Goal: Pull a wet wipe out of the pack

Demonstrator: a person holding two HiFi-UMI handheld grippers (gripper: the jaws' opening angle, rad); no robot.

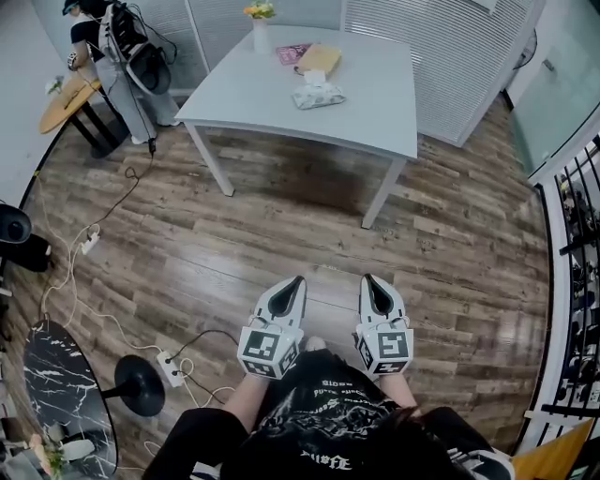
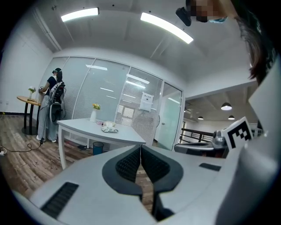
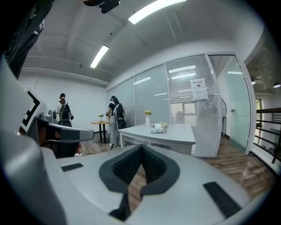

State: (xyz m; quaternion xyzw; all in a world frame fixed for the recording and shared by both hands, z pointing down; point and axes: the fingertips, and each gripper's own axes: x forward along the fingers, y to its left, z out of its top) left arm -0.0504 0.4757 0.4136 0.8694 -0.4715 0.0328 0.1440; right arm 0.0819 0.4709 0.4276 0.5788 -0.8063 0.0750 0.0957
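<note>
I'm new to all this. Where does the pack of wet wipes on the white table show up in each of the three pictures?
Head view: wet wipe pack near the top, centre, on the white table.
Left gripper view: wet wipe pack left of centre, small, on the tabletop.
Right gripper view: wet wipe pack just right of centre.
Shared landmark: the vase of yellow flowers on that table.

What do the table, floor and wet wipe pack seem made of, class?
Table: likely painted wood or laminate; smooth, pale, grainless.
Floor: wood or wood-look planks; brown grain, seams.
Wet wipe pack: probably soft plastic film; crumpled outline, too small to confirm.
</note>
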